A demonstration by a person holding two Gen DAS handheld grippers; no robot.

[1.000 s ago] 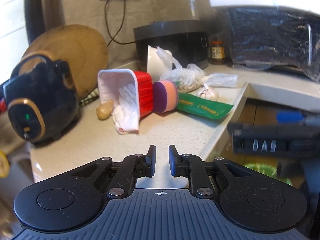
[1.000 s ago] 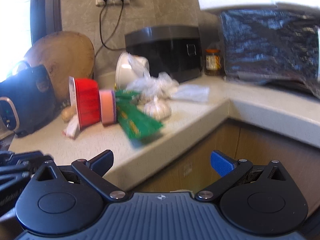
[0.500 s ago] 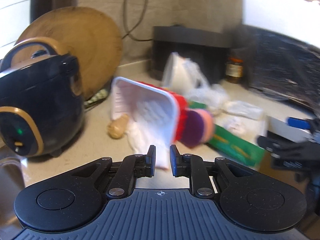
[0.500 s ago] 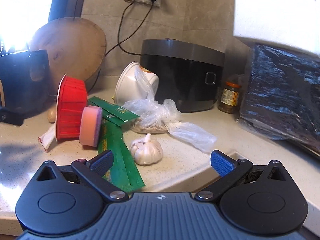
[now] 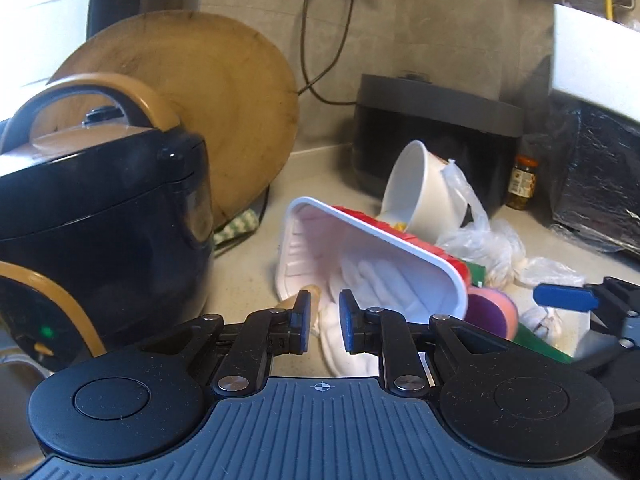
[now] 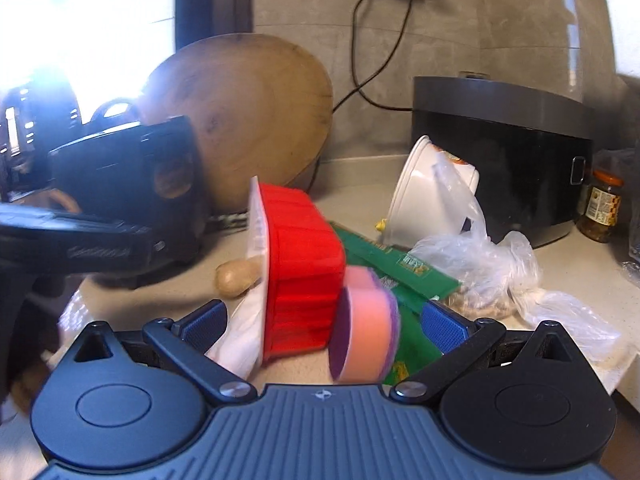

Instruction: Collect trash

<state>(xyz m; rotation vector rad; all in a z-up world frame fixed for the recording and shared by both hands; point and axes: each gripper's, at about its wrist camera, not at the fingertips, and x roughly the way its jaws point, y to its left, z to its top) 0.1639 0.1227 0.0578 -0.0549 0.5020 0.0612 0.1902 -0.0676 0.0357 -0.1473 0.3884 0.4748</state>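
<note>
A red tub with a white inside (image 5: 372, 256) lies on its side on the counter, also in the right wrist view (image 6: 304, 276). A crumpled white tissue (image 5: 348, 344) lies below its mouth. An orange-and-purple sponge (image 6: 364, 340), green wrappers (image 6: 396, 264), a tipped white bowl (image 5: 424, 188) and clear plastic bags (image 6: 484, 264) lie beside it. My left gripper (image 5: 323, 320) is nearly shut and empty, its tips just before the tissue and tub rim. My right gripper (image 6: 324, 320) is open, its fingers either side of the tub and sponge.
A dark rice cooker (image 5: 100, 220) stands at the left, a round wooden board (image 5: 208, 120) behind it. A black appliance (image 6: 500, 152) and a jar (image 6: 604, 208) stand at the back right. A ginger piece (image 6: 236, 276) lies by the tub. The counter edge (image 6: 624, 364) is at right.
Both grippers have moved in close to the trash pile. The right gripper has come around the red tub and sponge. The left gripper has neared the tub's mouth and tissue.
</note>
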